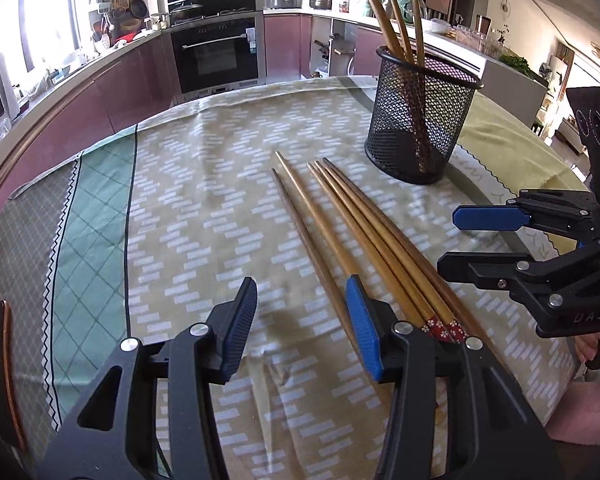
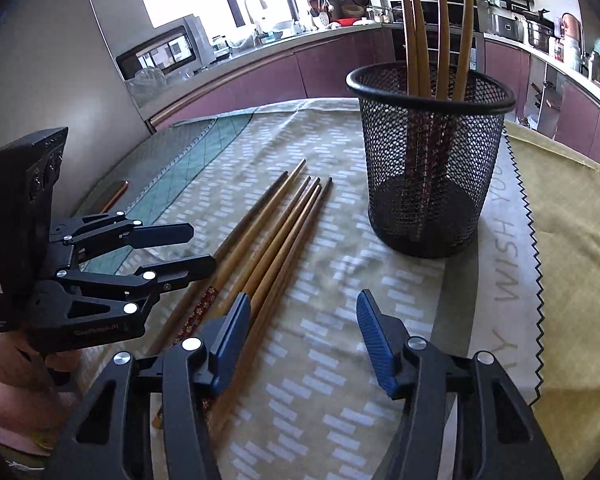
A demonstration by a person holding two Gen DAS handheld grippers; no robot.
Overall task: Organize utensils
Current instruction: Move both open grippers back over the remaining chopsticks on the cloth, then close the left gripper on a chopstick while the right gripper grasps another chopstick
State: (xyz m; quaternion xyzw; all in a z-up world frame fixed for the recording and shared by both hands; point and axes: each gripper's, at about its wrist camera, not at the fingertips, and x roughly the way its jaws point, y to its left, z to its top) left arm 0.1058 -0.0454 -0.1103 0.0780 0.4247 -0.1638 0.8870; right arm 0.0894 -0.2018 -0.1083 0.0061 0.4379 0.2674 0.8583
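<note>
On the kitchen table: a patterned cloth [image 1: 204,184] covers the top, with a black mesh cup [image 1: 418,120] as landmark.
Cup: upright, four chopsticks [image 2: 440,32] standing in it.
Loose chopsticks [image 1: 352,220]: five lying flat on the cloth just in front of the cup, tips toward it.
Left gripper [image 1: 302,324]: jaws wide, empty, its right finger beside the chopstick handles.
Right gripper [image 2: 304,340]: jaws wide, empty, low over the cloth in front of the cup, right of the loose chopsticks.

Both wrist views low, close, sharing chopsticks [image 1: 352,236] and mesh holder [image 2: 428,160]
</note>
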